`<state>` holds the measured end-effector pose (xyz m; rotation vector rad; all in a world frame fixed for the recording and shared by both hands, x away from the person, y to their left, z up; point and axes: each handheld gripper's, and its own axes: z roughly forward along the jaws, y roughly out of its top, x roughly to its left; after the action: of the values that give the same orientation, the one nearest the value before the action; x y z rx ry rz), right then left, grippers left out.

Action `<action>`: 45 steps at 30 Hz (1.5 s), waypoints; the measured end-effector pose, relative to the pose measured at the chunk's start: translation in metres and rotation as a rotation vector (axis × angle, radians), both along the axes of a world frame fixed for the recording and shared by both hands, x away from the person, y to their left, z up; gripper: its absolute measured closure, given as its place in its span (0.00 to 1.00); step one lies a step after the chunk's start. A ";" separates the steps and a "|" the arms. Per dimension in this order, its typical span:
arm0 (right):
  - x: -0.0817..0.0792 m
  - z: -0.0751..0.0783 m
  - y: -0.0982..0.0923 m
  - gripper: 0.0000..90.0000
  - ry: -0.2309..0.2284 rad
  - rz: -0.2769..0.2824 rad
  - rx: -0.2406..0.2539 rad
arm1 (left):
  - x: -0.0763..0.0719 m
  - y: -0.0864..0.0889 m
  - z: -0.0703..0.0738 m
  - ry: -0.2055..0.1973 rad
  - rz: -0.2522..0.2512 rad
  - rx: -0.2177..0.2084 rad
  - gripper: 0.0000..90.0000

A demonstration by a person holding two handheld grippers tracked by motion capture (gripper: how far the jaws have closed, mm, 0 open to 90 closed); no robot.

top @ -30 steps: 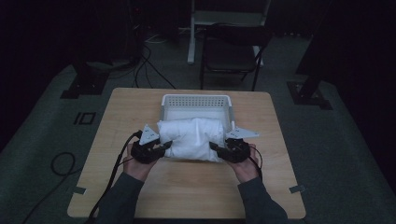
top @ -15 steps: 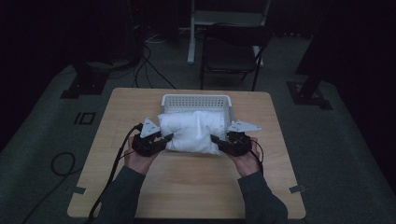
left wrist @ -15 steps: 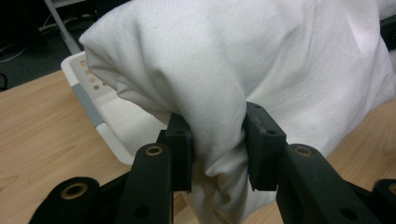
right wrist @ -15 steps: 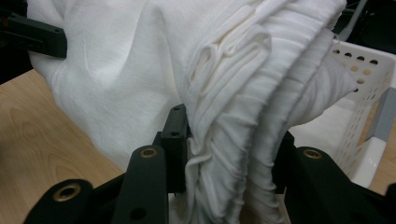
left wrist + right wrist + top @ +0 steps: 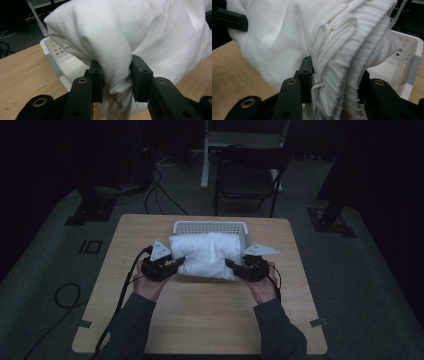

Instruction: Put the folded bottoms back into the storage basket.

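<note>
Pictured from above: folded white cloth bundle (image 5: 206,256) held between two handheld grippers over a light wooden tabletop (image 5: 200,315), its far edge overlapping the near rim of a white perforated plastic basket (image 5: 210,226). Left gripper (image 5: 176,263) clamped on the bundle's left end, right gripper (image 5: 231,265) on its right end; both sets of jaws closed tight on fabric. Basket interior largely hidden behind the bundle; whether the cloth's underside touches the tabletop impossible to tell. Room beyond the table dark, with a chair (image 5: 248,177) and floor cables (image 5: 160,175) barely made out.

Seen in the left gripper view: smooth, softly creased cotton-like surface (image 5: 125,37) pinched into a knot of folds between the black jaws of the left gripper (image 5: 116,77), with a corner of the basket (image 5: 56,53) and its round holes showing behind. Lower part of the cloth cut off at the frame's bottom.

Seen in the right gripper view: the bundle's other end (image 5: 337,50), many stacked layers with stitched hems and ribbed gathers, squeezed in the right gripper (image 5: 335,81); basket wall (image 5: 405,60) with a grey band at right. Layered edges invisible from overhead, where the bundle reads as one rounded pillow shape.
</note>
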<state>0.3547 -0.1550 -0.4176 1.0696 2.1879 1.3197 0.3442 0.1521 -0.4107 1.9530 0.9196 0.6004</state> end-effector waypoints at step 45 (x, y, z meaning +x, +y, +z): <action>0.042 0.011 -0.002 0.69 -0.019 -0.069 0.021 | 0.045 -0.011 0.012 -0.031 0.058 -0.030 0.75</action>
<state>0.3969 -0.1571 -0.4067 1.1257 2.1087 1.3198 0.3894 0.1413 -0.3985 1.8913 0.9630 0.6448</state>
